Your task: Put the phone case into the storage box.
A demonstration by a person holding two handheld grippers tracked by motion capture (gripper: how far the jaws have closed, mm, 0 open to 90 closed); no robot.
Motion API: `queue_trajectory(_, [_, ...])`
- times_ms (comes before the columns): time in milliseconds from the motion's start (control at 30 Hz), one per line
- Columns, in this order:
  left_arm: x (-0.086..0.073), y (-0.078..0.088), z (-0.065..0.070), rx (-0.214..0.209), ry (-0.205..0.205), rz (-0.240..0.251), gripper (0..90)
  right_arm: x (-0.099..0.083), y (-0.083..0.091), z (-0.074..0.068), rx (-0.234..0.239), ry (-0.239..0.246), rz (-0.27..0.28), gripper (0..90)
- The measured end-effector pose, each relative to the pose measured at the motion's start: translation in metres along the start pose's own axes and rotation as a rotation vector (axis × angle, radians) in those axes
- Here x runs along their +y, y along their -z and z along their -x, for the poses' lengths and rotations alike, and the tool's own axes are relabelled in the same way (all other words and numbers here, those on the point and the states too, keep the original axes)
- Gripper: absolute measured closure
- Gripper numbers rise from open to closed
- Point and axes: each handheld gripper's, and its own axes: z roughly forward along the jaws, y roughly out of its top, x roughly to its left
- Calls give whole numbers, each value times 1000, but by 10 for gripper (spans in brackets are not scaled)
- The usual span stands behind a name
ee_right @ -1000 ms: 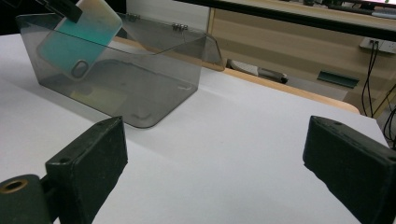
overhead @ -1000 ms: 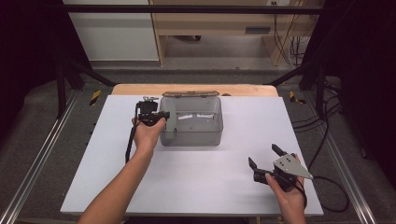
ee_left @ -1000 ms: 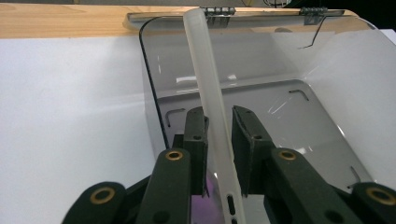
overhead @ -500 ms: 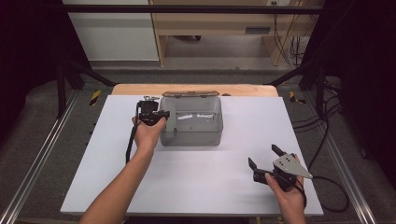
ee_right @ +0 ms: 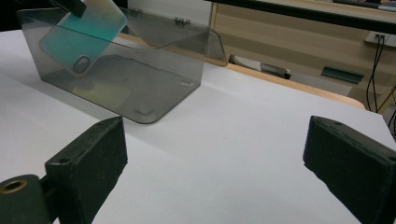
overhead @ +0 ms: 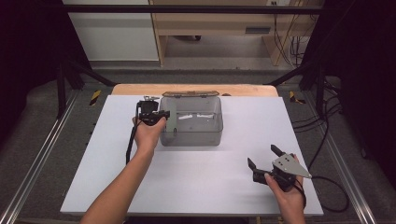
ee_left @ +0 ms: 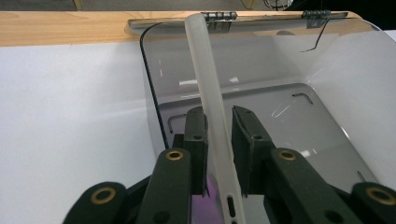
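Clamped edge-on between the left gripper's [ee_left: 219,154] fingers [ee_left: 195,140]: a thin translucent phone case [ee_left: 210,107], its long axis running straight out from the pads and away toward the far hinged rim of the smoky clear box [ee_left: 299,121]; slim enough to sit in a narrow gap, both pads pressed against its flat faces; lower end of the case down between the knuckles, upper end poking out past the fingertips.

Just beyond those fingertips: the box's open interior, floor bare apart from its moulded slots; left wall of the box directly beside the near pad; lid folded back flat behind the hinges, at the wooden strip along the tabletop's [overhead: 116,154] far edge; judged from this, case already inside the box's mouth, tilted, floor waiting below and ahead of the pads.

Seen from the other side through the tinted wall: case [ee_right: 81,42] leaning corner-down, camera cut-out toward the bottom, apparently not yet resting on the floor.

Farther off, well apart from the box [overhead: 191,121]: right gripper [overhead: 266,158], fingers wide apart around nothing, hovering low over bare white tabletop near its front right edge; left hand [overhead: 148,133] plainly the nearer one, tight against the box's left side, case [overhead: 172,116] upright at the rim.
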Motion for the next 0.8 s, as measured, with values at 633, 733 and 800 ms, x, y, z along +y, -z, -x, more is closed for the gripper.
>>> queue_trajectory(633, [3,0,-4,21,-2,-11,774,-1,-2,-1,6,-2,-13,67])
queue_trajectory(733, [2,-3,-3,21,-26,-5,753,-1,-2,0,5,-4,-16,66])
queue_trajectory(800, [2,-3,-3,24,-36,-3,749,-1,-2,0,5,-3,-17,66])
